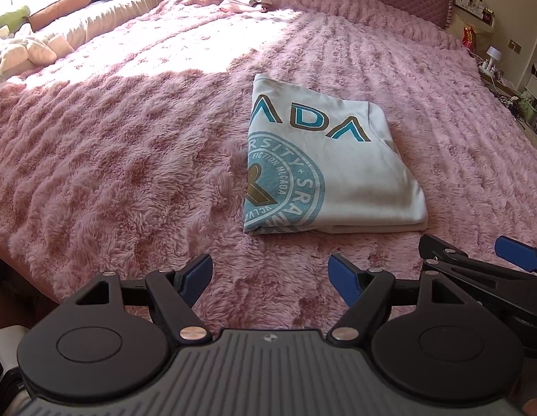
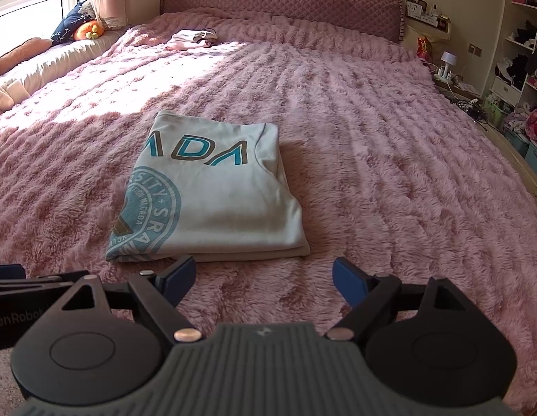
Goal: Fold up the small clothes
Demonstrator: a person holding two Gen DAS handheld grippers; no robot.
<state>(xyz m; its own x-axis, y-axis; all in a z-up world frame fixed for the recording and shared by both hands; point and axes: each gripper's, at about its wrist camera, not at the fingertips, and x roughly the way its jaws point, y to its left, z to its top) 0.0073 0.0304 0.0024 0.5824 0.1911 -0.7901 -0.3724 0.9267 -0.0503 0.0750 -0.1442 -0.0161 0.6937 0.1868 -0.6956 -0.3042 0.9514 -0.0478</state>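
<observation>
A light grey T-shirt [image 1: 344,170] with teal lettering and a round teal print lies folded into a neat rectangle on the pink fluffy bedspread [image 1: 129,159]. It also shows in the right wrist view [image 2: 219,194]. My left gripper [image 1: 270,279] is open and empty, just in front of the shirt's near edge. My right gripper [image 2: 263,279] is open and empty, also just short of the shirt's near edge. The right gripper's fingers [image 1: 518,253] show at the right of the left wrist view.
A small pink folded garment [image 1: 245,1] lies far back near the quilted headboard [image 2: 282,3]. Pillows and plush toys [image 1: 22,48] line the left side by the window. Shelves and a cluttered floor [image 2: 518,79] are off the bed's right edge.
</observation>
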